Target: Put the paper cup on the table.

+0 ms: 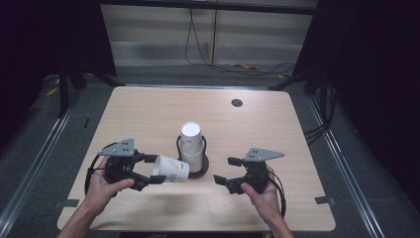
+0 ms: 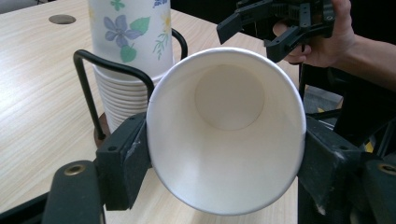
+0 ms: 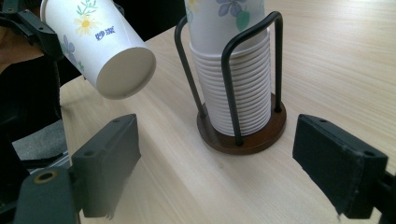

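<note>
Between the fingers of the left gripper [image 1: 148, 170] lies a paper cup [image 1: 173, 168], held on its side, off the bench [image 1: 148, 114]. From the left gripper view the fingers [image 2: 125, 165] pinch the cup at its rim from both sides, and its white inside faces the camera. Its closed bottom points toward the right gripper [image 1: 228, 171], which sits well apart with nothing in it; the right gripper view shows those fingers [image 3: 109, 161] spread wide, open toward the stack.

Just beyond the held cup, between the two grippers, stands a stack of cups [image 1: 191, 144] printed with flowers, set upside down in a black wire holder [image 3: 233, 93] on a round dark wooden base [image 3: 243, 135]. The stack looks nearly full, with many rims showing one above another.

As far as I can judge, one cup is already separate from the stack and firmly in hand, so the work of handling a single cup is partway through. What is left appears to be passing it to the open right gripper or placing it somewhere; no cup stands loose on the bench yet.
</note>
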Action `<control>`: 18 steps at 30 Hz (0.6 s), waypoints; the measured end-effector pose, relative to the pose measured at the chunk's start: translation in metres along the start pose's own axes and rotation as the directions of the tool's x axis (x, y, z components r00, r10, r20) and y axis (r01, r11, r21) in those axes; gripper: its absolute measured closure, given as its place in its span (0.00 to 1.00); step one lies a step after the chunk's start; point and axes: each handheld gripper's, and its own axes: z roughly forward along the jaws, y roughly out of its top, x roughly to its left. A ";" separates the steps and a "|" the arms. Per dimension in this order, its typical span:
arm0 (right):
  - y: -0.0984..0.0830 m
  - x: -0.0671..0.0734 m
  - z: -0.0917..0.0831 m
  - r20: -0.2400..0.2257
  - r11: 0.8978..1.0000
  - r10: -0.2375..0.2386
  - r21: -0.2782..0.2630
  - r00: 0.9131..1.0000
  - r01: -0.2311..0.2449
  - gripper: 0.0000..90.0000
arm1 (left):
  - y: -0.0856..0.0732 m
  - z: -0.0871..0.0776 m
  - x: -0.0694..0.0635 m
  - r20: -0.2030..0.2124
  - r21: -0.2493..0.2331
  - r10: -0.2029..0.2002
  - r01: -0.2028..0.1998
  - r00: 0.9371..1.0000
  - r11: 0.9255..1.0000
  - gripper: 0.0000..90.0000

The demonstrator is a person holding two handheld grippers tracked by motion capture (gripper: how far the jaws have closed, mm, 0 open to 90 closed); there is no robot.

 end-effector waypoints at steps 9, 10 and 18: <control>-0.001 -0.001 -0.001 0.008 1.000 0.006 -0.001 1.000 -0.006 0.17 | -0.002 -0.017 0.004 -0.037 -0.006 -0.002 0.002 0.999 1.000 0.29; -0.001 -0.001 -0.001 0.011 1.000 0.008 -0.001 1.000 -0.008 0.17 | -0.002 -0.019 0.004 -0.042 -0.009 -0.007 0.007 0.999 1.000 0.29; 0.002 0.001 -0.003 0.023 1.000 0.010 -0.012 1.000 -0.009 0.17 | -0.006 -0.043 0.012 -0.106 -0.021 -0.031 0.029 0.994 0.999 0.29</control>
